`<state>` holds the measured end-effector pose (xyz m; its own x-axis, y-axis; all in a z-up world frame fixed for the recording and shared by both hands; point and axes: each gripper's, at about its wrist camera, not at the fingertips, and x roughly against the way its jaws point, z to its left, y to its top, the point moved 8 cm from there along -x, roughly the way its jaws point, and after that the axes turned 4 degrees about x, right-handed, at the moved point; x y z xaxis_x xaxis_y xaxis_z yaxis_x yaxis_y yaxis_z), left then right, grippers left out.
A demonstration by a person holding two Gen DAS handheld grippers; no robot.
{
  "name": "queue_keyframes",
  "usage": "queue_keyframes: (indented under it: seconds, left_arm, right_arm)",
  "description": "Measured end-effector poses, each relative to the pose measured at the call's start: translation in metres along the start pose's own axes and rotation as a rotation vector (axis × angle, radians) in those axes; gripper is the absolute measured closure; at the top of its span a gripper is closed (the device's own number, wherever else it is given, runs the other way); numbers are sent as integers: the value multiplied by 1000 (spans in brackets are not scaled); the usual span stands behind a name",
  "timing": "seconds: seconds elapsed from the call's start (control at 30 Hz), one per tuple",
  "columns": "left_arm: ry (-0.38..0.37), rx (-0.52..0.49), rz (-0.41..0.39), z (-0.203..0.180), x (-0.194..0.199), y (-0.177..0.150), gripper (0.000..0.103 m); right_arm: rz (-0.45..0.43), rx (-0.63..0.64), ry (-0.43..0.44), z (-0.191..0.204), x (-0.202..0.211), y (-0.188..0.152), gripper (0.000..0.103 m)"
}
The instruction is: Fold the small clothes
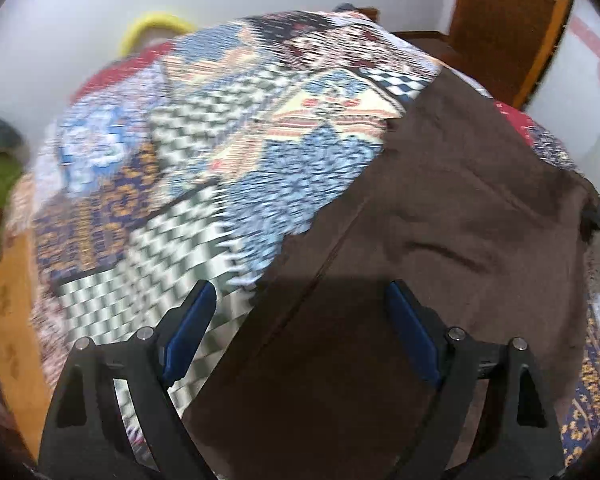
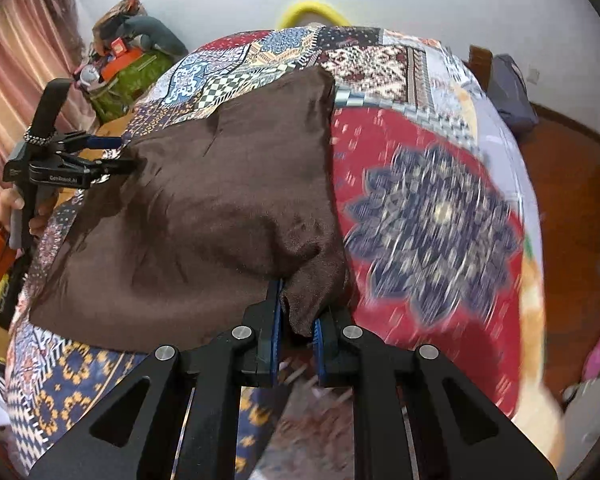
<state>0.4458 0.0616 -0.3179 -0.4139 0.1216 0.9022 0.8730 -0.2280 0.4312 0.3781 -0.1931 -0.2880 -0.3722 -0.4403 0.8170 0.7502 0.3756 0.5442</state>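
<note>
- The brown garment [image 2: 204,208] lies spread on the patchwork bedspread [image 2: 432,200], towards its left side, not yet folded.
- Right gripper [image 2: 296,320] is clamped on its near corner.
- Left gripper [image 1: 300,328] hangs wide, gripping nothing.
- The folding itself looks barely begun.

Both wrist cameras look steeply down along their fingers, close above the patchwork bedspread [image 1: 148,184]. They share the brown cloth [image 2: 204,208]; the right view also catches the left gripper [image 2: 116,156].
</note>
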Motion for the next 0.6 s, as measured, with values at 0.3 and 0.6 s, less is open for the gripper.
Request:
queue_keyframes:
  seconds: [0.3,0.6]
  left_arm:
    - [-177,120,20,-4,3,-10,77]
    - [-95,256,107,7,31,-69,83]
  right_arm:
    - [-36,39,-126,-19,-8,40,85]
    - [-100,0,-127,-1,18,35,53]
